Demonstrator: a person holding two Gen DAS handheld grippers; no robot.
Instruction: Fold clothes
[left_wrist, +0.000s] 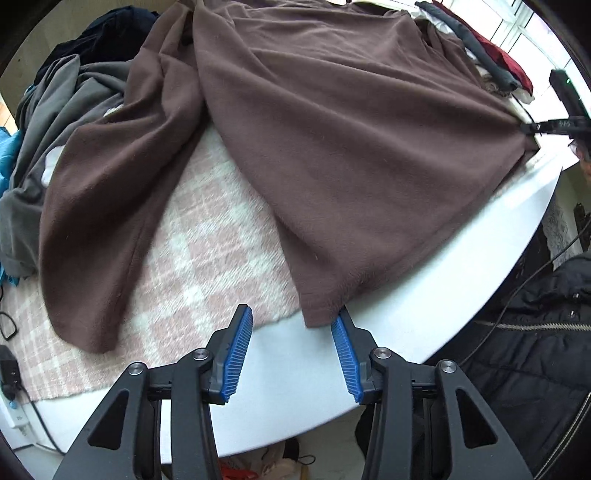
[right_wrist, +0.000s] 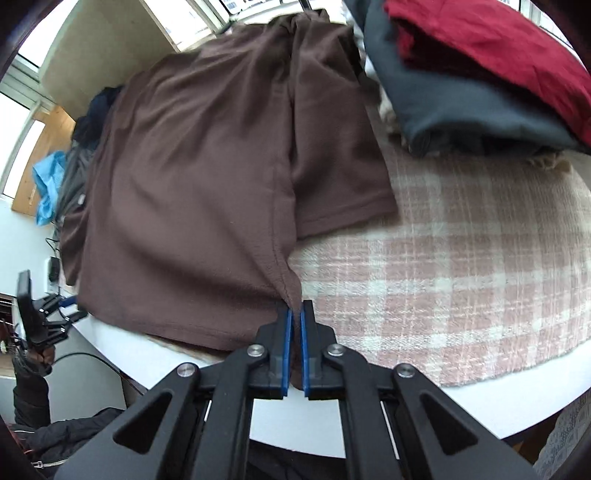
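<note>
One hem corner pinched, the other loose: uneven pull likely to skew brown shirt on worktop.
Right gripper low over near worktop edge, jaws clamped on shirt's bottom corner at side seam. Left gripper level, aimed across worktop, jaws spread wide around opposite hem corner, nothing held. Shirt spread over plaid blanket. Risks: thin pinch slipping under tension; sleeve dragging into clothes pile; hem catching folded stack.
</note>
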